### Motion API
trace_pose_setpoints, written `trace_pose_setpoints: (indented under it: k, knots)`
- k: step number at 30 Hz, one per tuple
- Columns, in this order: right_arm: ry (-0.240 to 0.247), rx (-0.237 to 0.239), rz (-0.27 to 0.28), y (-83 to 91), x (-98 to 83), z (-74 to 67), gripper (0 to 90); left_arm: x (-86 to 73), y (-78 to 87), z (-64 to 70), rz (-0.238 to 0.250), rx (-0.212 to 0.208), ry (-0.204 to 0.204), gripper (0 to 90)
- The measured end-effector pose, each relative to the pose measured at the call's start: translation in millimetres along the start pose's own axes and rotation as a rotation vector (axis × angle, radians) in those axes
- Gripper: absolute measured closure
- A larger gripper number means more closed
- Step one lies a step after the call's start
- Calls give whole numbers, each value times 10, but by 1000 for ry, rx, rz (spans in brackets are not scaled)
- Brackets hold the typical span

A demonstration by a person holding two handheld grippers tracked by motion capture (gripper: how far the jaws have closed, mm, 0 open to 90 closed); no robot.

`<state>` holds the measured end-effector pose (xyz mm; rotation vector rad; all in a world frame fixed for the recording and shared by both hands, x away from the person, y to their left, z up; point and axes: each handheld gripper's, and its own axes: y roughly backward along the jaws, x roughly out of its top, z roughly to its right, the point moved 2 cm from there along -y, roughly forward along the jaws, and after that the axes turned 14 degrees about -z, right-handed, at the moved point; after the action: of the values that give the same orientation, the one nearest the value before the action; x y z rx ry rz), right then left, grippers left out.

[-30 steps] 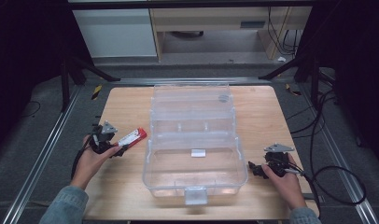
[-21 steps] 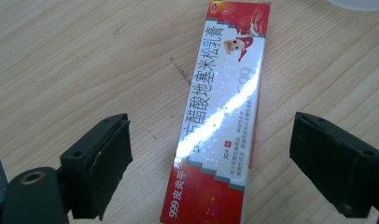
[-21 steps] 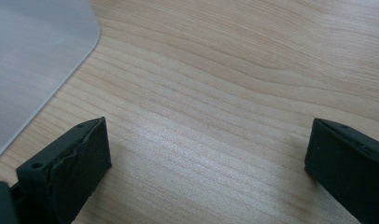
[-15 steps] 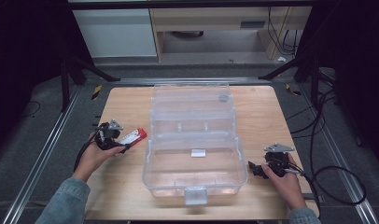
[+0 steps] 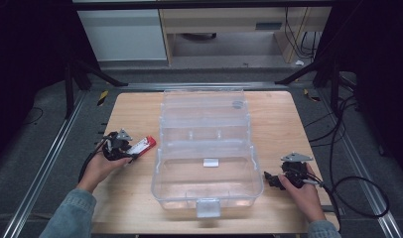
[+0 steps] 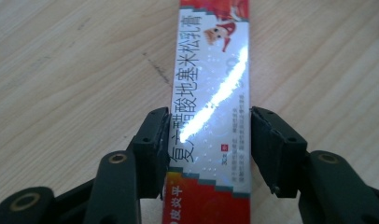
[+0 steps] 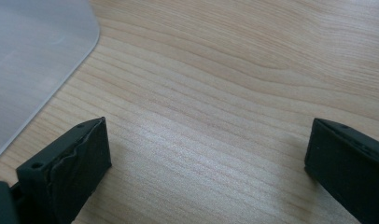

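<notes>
A long red and silver carton (image 6: 211, 84) with printed characters lies flat on the wooden table (image 5: 279, 124), left of the clear case. My left gripper (image 6: 210, 154) straddles its near end; the jaws have just been closing, and both pads now touch the carton's long sides. From above, the carton (image 5: 144, 144) sticks out of the left gripper (image 5: 131, 152) toward the case. My right gripper (image 7: 208, 163) stands open over bare wood with nothing between its fingers. In the high view the right gripper (image 5: 270, 179) rests at the case's front right corner.
A large clear plastic organiser case (image 5: 157, 171) lies open in the middle of the table, lid folded back, a latch at its front. Its rounded corner (image 7: 33, 56) shows at the upper left of the right gripper view. Cables trail off both grippers.
My left hand has shifted slightly toward the carton, and its jaws have drawn in around the near end. The right hand has not moved.
</notes>
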<state>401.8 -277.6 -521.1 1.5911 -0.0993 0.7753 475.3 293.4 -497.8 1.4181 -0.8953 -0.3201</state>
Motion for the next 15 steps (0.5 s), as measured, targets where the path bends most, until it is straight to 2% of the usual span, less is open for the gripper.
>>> trace_pose_setpoints:
  k: [4,5,8,9,10,11,12,14,15]
  knots:
    - [-2,-1,0,0,-1,-2,5,-67,39,97,-5,-16,-46,490]
    - [-1,-1,0,0,-1,-2,5,-67,39,97,-5,-16,-46,490]
    - [-2,-1,0,0,-1,-2,5,-147,93,231,-16,-43,-99,492]
    - [-2,-1,0,0,-1,-2,5,-147,93,231,-16,-43,-99,493]
    - [-2,-1,0,0,-1,-3,5,-194,129,310,-23,-64,-133,493]
    - [-2,-1,0,0,-1,-3,5,-194,129,310,-23,-64,-133,493]
    - [0,-3,1,-1,-2,-2,5,-244,166,395,-37,-79,-171,493]
    - [1,-3,2,-1,-1,-1,5,-289,207,464,-64,-87,-212,491]
    - [1,-3,2,-1,-1,-1,5,-289,207,464,-64,-87,-212,489]
